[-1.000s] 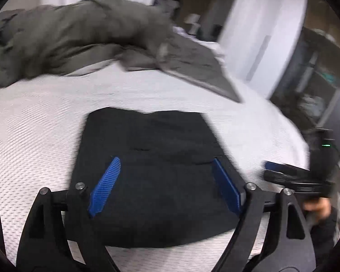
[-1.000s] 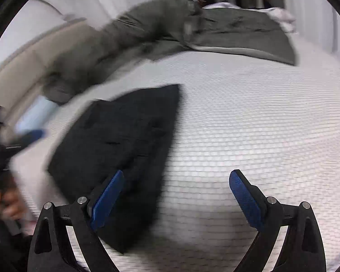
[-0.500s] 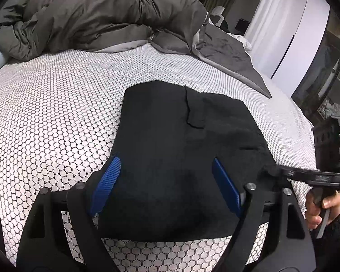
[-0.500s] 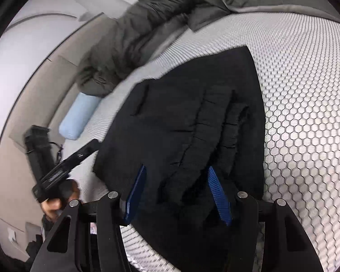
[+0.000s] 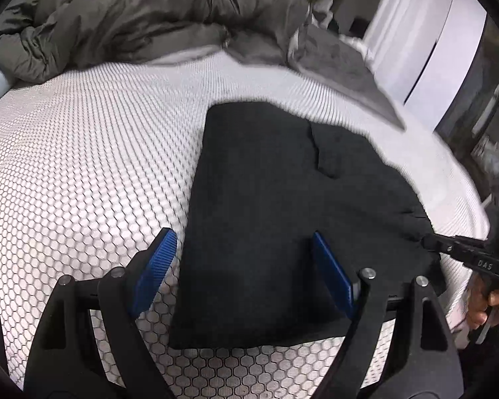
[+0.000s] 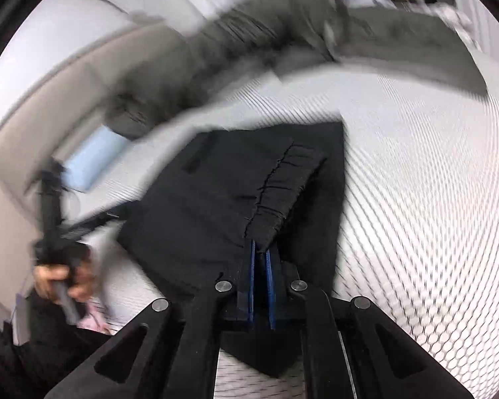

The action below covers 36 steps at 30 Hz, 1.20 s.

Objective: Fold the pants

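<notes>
Black folded pants (image 5: 282, 216) lie flat on the white honeycomb mattress (image 5: 83, 153). My left gripper (image 5: 242, 234) hangs open just above their near left edge, one blue pad over the mattress, the other over the cloth. My right gripper (image 6: 259, 249) is shut on the pants (image 6: 199, 206) at their near edge, pinching the gathered ribbed band (image 6: 282, 193), which stands up a little from the bed. In the left wrist view the right gripper (image 5: 449, 249) reaches the pants' right corner, held by a hand (image 5: 485, 306). The left gripper (image 6: 83, 229) shows blurred in the right wrist view.
A crumpled grey duvet (image 5: 133, 20) lies across the far side of the bed. A light blue pillow (image 6: 89, 163) sits by the headboard. White wardrobe doors (image 5: 449, 50) and dark shelving stand beyond the bed's right edge.
The right gripper's jaws went from wide open to shut on the pants' ribbed band. The left gripper dropped lower and now straddles the pants' left edge.
</notes>
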Each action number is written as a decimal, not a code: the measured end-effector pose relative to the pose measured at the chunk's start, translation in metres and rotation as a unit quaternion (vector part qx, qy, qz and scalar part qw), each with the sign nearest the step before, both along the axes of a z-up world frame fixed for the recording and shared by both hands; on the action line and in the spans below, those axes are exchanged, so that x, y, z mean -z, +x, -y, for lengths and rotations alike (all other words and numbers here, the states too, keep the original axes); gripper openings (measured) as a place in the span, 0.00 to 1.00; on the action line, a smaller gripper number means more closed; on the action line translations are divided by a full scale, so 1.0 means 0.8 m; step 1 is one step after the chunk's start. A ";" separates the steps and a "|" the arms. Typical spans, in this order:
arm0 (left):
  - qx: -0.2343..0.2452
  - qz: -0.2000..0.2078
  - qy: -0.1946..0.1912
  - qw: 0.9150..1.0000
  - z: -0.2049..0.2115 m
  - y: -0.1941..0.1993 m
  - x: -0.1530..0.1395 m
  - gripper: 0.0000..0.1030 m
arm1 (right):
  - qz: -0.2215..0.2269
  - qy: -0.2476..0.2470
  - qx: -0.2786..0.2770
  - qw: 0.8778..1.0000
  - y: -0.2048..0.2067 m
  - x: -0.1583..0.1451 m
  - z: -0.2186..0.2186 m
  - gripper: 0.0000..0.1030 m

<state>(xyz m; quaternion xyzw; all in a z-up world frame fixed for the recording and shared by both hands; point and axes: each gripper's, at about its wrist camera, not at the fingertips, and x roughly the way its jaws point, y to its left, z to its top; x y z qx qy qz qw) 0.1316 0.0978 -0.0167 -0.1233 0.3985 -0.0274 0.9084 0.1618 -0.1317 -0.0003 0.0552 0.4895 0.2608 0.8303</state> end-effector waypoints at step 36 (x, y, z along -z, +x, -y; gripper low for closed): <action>0.017 0.035 0.083 0.996 0.014 -0.014 -0.021 0.79 | -0.043 0.034 0.028 0.998 -0.003 -0.003 0.001 0.40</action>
